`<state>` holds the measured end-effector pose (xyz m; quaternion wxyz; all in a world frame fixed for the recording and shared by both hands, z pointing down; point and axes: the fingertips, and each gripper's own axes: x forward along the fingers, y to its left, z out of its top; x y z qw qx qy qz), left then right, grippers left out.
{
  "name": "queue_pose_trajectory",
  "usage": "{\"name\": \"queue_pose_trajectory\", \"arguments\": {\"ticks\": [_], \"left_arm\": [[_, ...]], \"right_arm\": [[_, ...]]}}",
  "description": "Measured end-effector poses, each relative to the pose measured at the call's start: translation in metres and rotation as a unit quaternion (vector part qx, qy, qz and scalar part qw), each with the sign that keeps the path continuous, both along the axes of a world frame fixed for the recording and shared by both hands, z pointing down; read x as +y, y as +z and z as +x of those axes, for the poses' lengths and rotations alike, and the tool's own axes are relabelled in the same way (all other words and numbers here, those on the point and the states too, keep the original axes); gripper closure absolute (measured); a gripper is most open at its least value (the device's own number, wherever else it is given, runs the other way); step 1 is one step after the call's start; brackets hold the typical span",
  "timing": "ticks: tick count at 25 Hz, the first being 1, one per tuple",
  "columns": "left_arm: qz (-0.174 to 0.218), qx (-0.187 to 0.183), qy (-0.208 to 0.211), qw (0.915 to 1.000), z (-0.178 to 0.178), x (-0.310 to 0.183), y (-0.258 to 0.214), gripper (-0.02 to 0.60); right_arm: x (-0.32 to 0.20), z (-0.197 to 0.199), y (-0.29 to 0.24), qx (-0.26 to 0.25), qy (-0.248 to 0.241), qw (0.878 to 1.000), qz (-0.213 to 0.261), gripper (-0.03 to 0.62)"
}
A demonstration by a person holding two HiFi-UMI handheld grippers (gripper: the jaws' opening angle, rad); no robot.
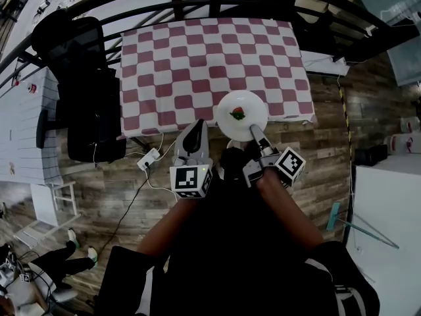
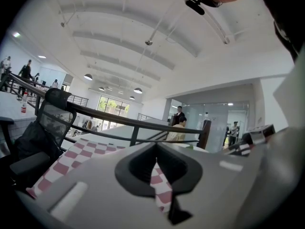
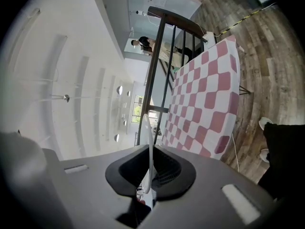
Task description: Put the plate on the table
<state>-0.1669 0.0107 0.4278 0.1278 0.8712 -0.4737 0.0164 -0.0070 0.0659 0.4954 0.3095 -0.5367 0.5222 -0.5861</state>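
**Plate held at the near edge of the worktop, not yet set down**

I had the plate (image 1: 242, 114) clamped by its near rim in the right gripper (image 1: 253, 131). In the right gripper view the rim ran edge-on between the jaws, and both pressed against it. From my head view the plate sat over the near edge of the worktop (image 1: 197, 64). Most of it lay over the checked cloth, and the gripped rim hung off the edge toward me. A small red and green item (image 1: 237, 114) lay on the plate.

The left gripper (image 1: 196, 127) was just short of the same near edge, a little to the left of the plate. Its jaws were clenched tip to tip on nothing, and only a thin slit of checked cloth showed between them.

I judged the carry to the worktop as mostly done. I could not tell whether the plate's underside had touched the cloth. What remained, as I read it, was to bring the plate further in from the near edge, lower it flat, let go and draw the right gripper back. The rest of the cloth looked bare, so there was plenty of room.
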Motion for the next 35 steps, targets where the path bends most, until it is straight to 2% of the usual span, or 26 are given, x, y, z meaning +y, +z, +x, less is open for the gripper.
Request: {"name": "queue_pose_trajectory", "arguments": {"ticks": [4, 8, 13, 16, 22, 27, 31, 35], "left_arm": [[-0.001, -0.008, -0.01, 0.9999, 0.001, -0.009, 0.0, 0.572], [-0.006, -0.016, -0.021, 0.9996, 0.005, -0.026, -0.001, 0.572], [-0.005, -0.023, -0.02, 0.9995, 0.026, -0.056, -0.002, 0.572], [-0.006, -0.03, -0.023, 0.9993, 0.037, -0.073, 0.0, 0.572], [-0.015, -0.04, -0.034, 0.9985, 0.054, -0.105, 0.006, 0.572], [-0.022, -0.025, -0.044, 0.9985, 0.068, -0.138, 0.011, 0.572], [-0.022, -0.028, -0.051, 0.9981, 0.081, -0.16, 0.014, 0.572], [-0.012, -0.02, -0.053, 0.9983, 0.115, -0.175, 0.015, 0.572]], "right_arm": [[-0.013, 0.002, 0.003, -0.002, -0.012, 1.0, 0.0, 0.574], [-0.039, 0.004, 0.002, -0.019, -0.025, 0.999, 0.025, 0.574], [-0.066, 0.017, 0.006, -0.009, -0.049, 0.999, 0.014, 0.576], [-0.085, 0.021, 0.012, -0.028, -0.06, 0.997, 0.027, 0.576], [-0.118, 0.038, 0.027, -0.038, -0.081, 0.996, 0.016, 0.576], [-0.157, 0.056, 0.032, -0.019, -0.11, 0.993, 0.026, 0.576], [-0.186, 0.07, 0.042, -0.018, -0.125, 0.991, 0.04, 0.576], [-0.206, 0.104, 0.06, -0.014, -0.139, 0.989, 0.041, 0.576]]}}
